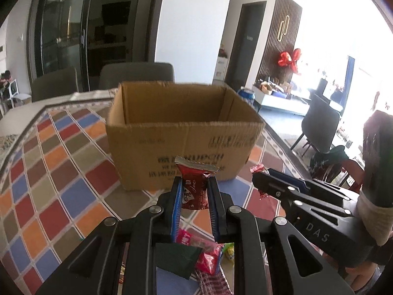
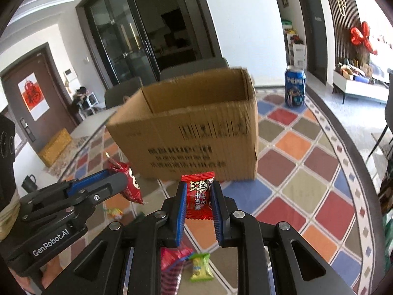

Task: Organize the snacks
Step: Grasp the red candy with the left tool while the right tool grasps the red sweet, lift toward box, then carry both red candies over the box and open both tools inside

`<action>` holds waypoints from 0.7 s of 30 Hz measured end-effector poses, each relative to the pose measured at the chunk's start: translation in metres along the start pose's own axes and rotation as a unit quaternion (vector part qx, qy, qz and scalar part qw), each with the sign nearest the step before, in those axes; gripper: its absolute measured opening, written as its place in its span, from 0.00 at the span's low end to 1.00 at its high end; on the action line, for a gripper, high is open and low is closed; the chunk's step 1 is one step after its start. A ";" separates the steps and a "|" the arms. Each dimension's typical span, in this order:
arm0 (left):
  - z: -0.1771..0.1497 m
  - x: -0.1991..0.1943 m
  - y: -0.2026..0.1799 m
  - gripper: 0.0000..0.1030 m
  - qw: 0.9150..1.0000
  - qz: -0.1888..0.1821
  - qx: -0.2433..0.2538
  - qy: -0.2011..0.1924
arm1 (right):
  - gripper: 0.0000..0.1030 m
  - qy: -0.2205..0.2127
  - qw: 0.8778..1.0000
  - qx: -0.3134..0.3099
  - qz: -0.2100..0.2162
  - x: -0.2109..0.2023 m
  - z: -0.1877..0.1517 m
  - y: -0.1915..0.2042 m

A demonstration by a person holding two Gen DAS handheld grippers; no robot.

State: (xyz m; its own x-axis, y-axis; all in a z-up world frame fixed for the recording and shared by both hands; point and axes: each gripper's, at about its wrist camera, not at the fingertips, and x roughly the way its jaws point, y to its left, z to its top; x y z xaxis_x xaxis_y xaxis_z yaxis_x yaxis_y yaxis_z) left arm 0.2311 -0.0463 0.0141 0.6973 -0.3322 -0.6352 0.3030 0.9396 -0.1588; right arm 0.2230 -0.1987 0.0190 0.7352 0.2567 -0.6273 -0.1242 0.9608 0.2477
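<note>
Left wrist view: a light, crinkly dark-red candy packet [image 1: 194, 191] is clamped mid-body by the left gripper [image 1: 195, 194]; the right gripper [image 2: 198, 198] is clamped likewise on a slippery red candy packet [image 2: 199, 196].

Dark red candy packet [image 1: 194, 191] upright, pinched between pads. Bright red candy packet [image 2: 198, 198] likewise. Open cardboard box [image 1: 181, 132] stands upright on desk [image 1: 61, 172]; loose wrapped snacks [image 2: 186, 263] lie near it.

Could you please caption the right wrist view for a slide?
Right gripper holding a red candy before the open cardboard box.
</note>
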 end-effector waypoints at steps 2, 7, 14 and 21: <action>0.007 -0.005 0.002 0.20 1.000 0.004 0.002 -0.009 | 0.20 -0.009 1.000 -0.003 0.003 -0.003 0.007 0.003; 0.024 -0.012 0.007 0.20 1.000 0.008 0.005 -0.022 | 0.20 -0.033 0.999 -0.019 0.007 -0.010 0.028 0.013; 0.053 -0.016 0.012 0.20 0.999 0.024 0.019 -0.040 | 0.20 -0.058 0.998 -0.040 0.006 -0.014 0.058 0.026; 0.079 -0.008 0.020 0.20 0.998 0.036 0.033 -0.047 | 0.20 -0.065 0.997 -0.047 0.005 -0.006 0.085 0.030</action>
State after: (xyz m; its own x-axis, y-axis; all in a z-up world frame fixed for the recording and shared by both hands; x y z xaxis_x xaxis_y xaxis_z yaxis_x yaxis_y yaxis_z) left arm 0.2826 -0.0315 0.0754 0.7756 -0.2730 -0.5691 0.2902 0.9549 -0.0625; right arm 0.2715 -0.1799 0.0930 0.8137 0.2558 -0.5220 -0.1886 0.9656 0.1791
